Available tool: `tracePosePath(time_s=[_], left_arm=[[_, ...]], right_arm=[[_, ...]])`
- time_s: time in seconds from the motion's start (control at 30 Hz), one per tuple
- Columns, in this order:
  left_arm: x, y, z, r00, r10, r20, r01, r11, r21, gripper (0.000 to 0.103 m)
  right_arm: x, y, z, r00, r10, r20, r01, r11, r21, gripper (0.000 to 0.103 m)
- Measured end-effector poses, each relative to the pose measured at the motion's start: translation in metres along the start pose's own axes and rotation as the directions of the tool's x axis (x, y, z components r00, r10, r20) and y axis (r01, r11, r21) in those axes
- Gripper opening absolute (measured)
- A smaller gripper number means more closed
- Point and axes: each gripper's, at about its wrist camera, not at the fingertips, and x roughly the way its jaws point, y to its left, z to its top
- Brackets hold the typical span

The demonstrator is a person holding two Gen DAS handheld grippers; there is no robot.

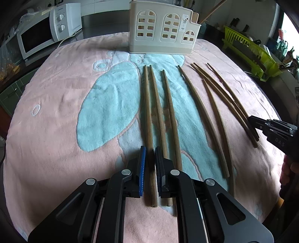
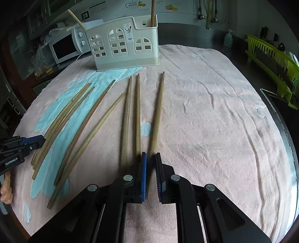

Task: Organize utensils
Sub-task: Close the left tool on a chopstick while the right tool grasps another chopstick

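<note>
Several wooden chopsticks lie side by side on a pink and blue towel. My left gripper straddles the thick end of the leftmost chopstick, jaws narrowly apart, not clamped. My right gripper straddles the thick end of the rightmost chopstick, jaws also slightly apart. A cream utensil holder stands at the far edge of the towel and holds a chopstick. The holder also shows in the right wrist view. Each gripper shows in the other's view: the right gripper and the left gripper.
A white microwave stands at the back left. A green dish rack stands at the back right, off the towel. The towel's right half carries no chopsticks. The counter edge runs along the right.
</note>
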Motion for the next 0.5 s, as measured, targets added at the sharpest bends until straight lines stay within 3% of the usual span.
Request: tracePosePath(time_s=[0.4, 0.5], left_arm=[[0.001, 0.002, 0.003, 1.000, -0.016, -0.007, 0.016, 1.000, 0.001, 0.011], [0.002, 0.003, 0.005, 1.000, -0.024, -0.017, 0.025, 1.000, 0.002, 0.011]], right_arm=[[0.006, 0.000, 0.010, 1.000, 0.008, 0.000, -0.008, 1.000, -0.015, 0.012], [0.009, -0.013, 0.016, 0.993, 0.111, -0.027, -0.110, 0.993, 0.052, 0.018]])
